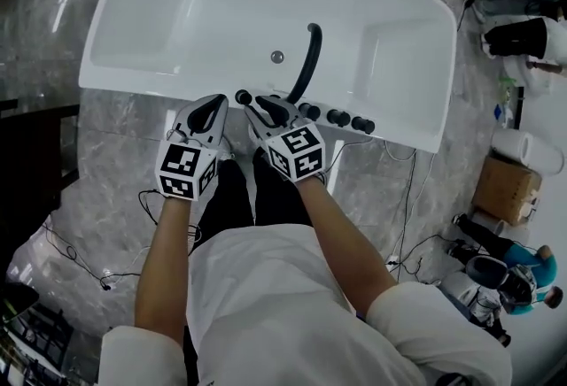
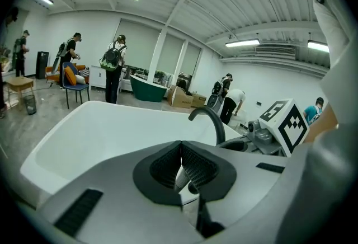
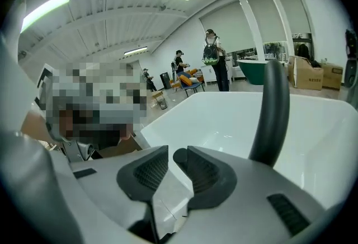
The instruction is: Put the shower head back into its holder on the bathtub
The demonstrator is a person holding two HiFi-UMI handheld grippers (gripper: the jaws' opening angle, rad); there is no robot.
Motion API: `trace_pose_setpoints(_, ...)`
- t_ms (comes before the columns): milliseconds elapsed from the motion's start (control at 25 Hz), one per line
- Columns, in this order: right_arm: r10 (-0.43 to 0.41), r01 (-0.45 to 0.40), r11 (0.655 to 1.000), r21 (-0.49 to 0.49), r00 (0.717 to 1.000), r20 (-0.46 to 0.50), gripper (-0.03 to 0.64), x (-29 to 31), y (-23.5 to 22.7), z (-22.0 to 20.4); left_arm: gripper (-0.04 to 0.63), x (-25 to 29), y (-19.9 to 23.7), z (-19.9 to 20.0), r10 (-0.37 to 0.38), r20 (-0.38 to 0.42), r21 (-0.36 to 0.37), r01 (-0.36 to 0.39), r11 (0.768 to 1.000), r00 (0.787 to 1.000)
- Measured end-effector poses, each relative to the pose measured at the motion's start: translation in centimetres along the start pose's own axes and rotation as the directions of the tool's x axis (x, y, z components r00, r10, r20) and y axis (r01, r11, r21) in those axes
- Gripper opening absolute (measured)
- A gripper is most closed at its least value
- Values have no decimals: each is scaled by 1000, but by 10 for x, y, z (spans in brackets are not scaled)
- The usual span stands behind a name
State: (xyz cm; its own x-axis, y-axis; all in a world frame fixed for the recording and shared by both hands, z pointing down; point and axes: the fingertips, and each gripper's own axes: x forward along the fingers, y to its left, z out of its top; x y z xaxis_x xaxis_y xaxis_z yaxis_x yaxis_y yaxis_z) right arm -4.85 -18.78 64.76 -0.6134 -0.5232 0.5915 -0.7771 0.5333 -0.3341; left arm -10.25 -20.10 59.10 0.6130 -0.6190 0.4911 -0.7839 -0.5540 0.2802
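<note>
**Layout.** The white bathtub stands on a grey marble floor. The person stands at its near long rim. On that rim a black curved spout arches over the basin. To its right sits a row of black knobs. A round drain lies in the basin just left of the spout.

**Task item.** The shower head shows as a black, round-ended piece standing on the near rim, just left of the spout's base. No claw grips it. Its lower part and its holder cannot be made out.

**Left claw.** The left claw hovers above the rim, to the left of the shower head. In the left gripper view, the left claw has its jaw tips pressed together, and nothing is held between them. The spout and the right gripper's marker cube appear beyond it, to the right.

**Right claw.** The right claw hovers above the rim, just beside the shower head. In the right gripper view, the right claw has its jaws apart. The round black end of the shower head shows in the gap, close to the right-hand jaw, and the pads do not clamp it. The spout rises at the right.

**Surroundings.** A cardboard box and loose cables lie on the floor to the right. Several people stand in the background.
</note>
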Motion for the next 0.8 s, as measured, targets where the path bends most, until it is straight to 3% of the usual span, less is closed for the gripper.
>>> trace_pose_setpoints(280,15,-17,1000,23,995,104,37,-28,11,49,12,-20,0,36,16,52,27,-17,999,999)
trace_pose_setpoints(800,133,-106,989,-106,942,309,24,-71,43,191,12,-55,11,149,61,220,94,-84,992,974)
